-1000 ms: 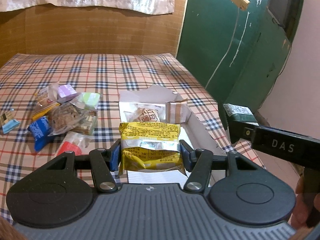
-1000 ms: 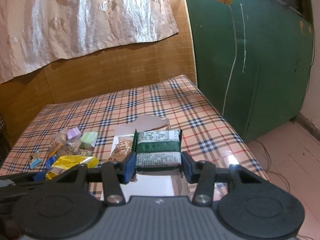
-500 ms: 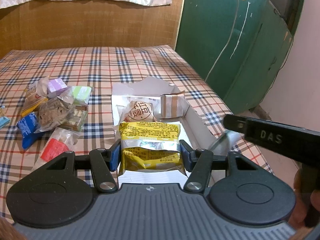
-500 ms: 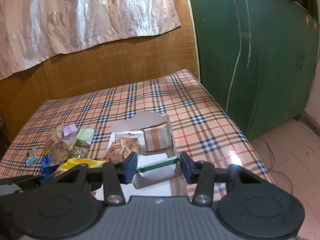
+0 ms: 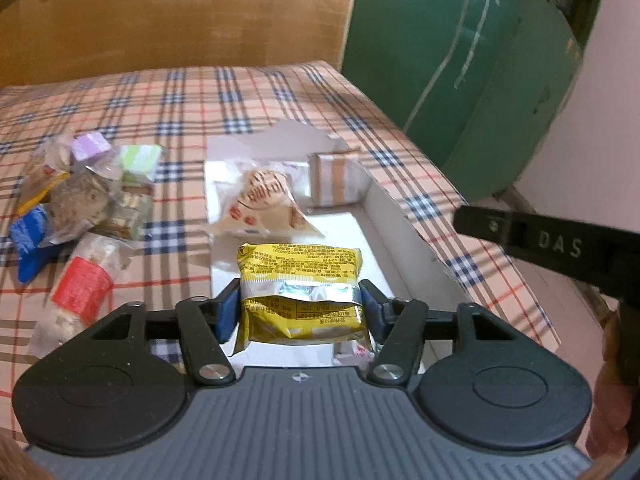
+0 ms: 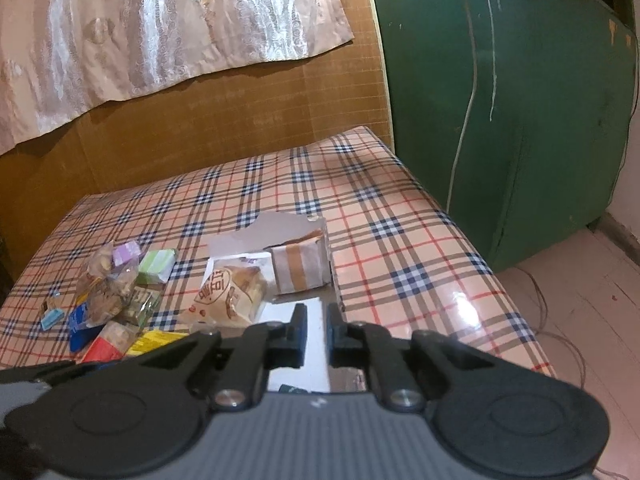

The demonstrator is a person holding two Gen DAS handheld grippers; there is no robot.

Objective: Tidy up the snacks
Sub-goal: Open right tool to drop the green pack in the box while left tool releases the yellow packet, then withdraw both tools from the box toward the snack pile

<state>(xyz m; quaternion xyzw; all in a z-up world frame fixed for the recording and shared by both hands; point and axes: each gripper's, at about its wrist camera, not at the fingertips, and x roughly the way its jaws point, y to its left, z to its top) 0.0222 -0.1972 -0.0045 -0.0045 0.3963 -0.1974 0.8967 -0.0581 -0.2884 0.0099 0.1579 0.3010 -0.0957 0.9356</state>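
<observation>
Loose snack pile [image 5: 80, 208] on plaid tabletop [image 5: 180, 96], left of white box [image 5: 384, 216]. Left gripper [image 5: 300, 312] pinching yellow packet [image 5: 300, 280] over the box. Right gripper [image 6: 316, 330] over box, fingers nearly together, nothing between them.

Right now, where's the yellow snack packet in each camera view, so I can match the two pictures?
Left wrist: yellow snack packet sits bottom centre, clamped in the left hand-held gripper over the white box.
Right wrist: only a yellow corner shows lower left, beside the camera mount.
Shared landmark: the brown-striped packet at the box's far end.
</observation>
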